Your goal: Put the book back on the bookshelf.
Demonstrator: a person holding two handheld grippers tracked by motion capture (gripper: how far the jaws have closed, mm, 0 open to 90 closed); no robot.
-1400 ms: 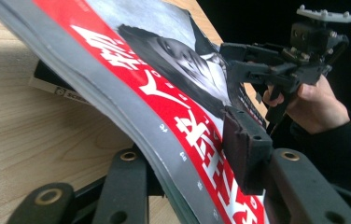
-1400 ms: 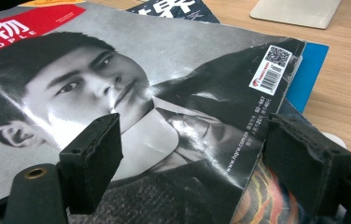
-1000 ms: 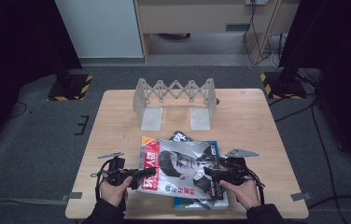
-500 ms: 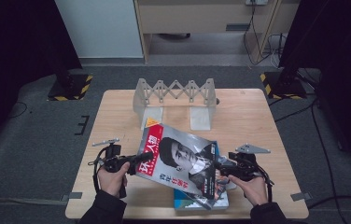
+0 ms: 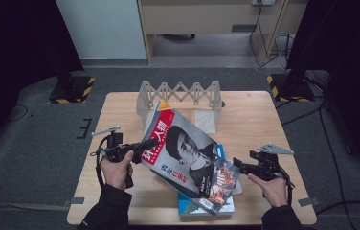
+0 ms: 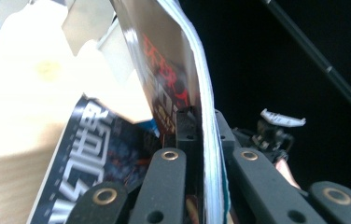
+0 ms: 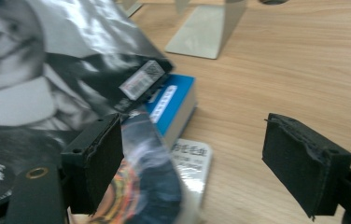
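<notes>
- High view: the left claw (image 5: 145, 144) is clamped on the left edge of the magazine (image 5: 186, 158), whose cover shows a portrait and red lettering. The magazine is lifted at that edge and tilted, with its long axis running from upper left, near the folding rack (image 5: 180, 93) at the back of the surface (image 5: 264, 120), down to lower right, where its far corner droops over the stack of books (image 5: 206, 205). The right claw (image 5: 238, 164) sits just off that lower right edge, jaws apart and holding nothing. So the left hand (image 5: 117, 168) carries the magazine, and the rack lies beyond it and slightly to the right.
- Left gripper view: the left claw (image 6: 203, 122) has its two black jaws closed tight on the magazine (image 6: 178, 70), which stands edge-on between them with its pages rising straight away from the camera. A dark-covered book (image 6: 92, 158) lies flat on the surface below. The jaws have just been closing, with the magazine between them.
- Right gripper view: the right claw (image 7: 190, 154) stands wide. Its left pad is close by the magazine's (image 7: 47, 70) drooping corner, its right pad is over bare wood, and nothing is pressed between them. A blue book (image 7: 173, 105) lies under that corner. My guess is that the coming move depends on swinging the magazine's long axis upright toward the rack's slots.
</notes>
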